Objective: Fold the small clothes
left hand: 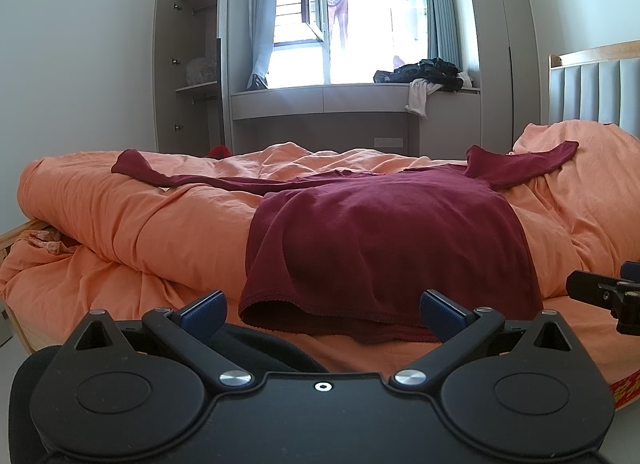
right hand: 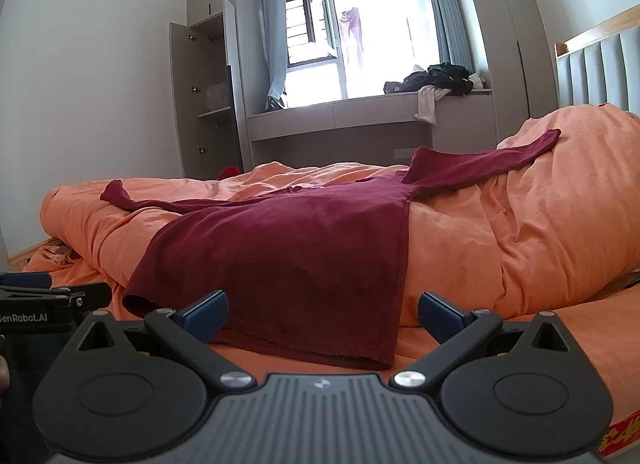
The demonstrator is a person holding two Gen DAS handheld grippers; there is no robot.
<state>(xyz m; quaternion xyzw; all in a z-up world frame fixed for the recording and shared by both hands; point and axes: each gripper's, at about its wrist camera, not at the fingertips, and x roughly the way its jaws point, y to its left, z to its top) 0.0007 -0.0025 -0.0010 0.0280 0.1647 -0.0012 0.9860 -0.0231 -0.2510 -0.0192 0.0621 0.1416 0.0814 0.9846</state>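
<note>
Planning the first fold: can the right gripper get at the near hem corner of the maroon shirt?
Probably yes. The right gripper is open, and the maroon shirt has its hem corner lying just ahead on the orange duvet, nothing between.

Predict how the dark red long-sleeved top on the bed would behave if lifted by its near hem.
The dark red top would probably hang limp: it already drapes over the humps of the orange duvet. Its spread sleeves would likely trail and drag behind. It looks thin and light, so an open hand-held gripper should lift it easily, though the soft duvet may bunch under it.
</note>
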